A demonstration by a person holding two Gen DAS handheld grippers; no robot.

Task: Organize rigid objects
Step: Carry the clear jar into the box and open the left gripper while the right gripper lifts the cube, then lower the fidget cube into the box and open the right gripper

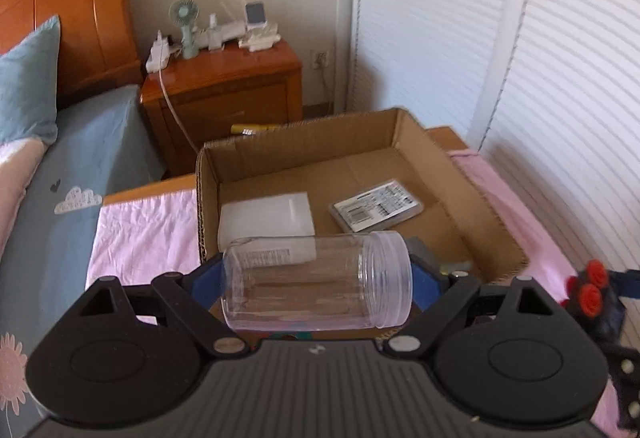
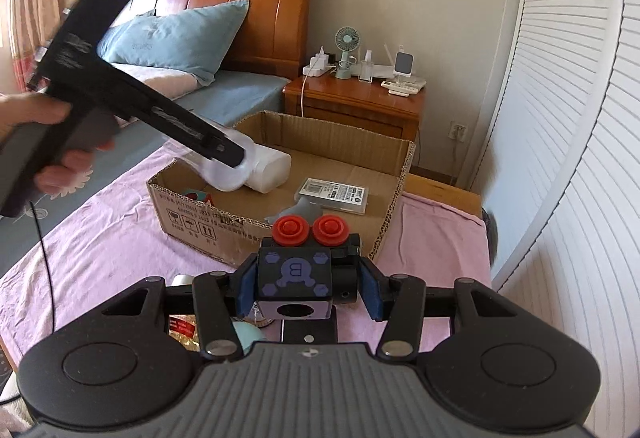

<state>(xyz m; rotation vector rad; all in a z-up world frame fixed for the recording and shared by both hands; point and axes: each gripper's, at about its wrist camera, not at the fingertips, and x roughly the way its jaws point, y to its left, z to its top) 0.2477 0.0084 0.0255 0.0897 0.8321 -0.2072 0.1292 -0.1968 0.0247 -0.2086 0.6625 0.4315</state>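
Gripping a clear plastic jar (image 1: 318,280) sideways between its blue pads, the left tool (image 1: 320,284) holds it just over the near wall of the cardboard box (image 1: 492,214), the jar's threaded mouth toward the tool's right finger. Ahead of that tool, on the box floor, lie a white container (image 1: 266,220) and, further right, a flat labelled pack (image 1: 376,206). The right tool (image 2: 308,284) is closed partway on a black toy robot (image 2: 304,270) with two red knobs on top; its left pad touches the toy, and contact at the right pad is unclear. Beyond this tool the box sits on the pink-sheeted bed (image 2: 104,238).
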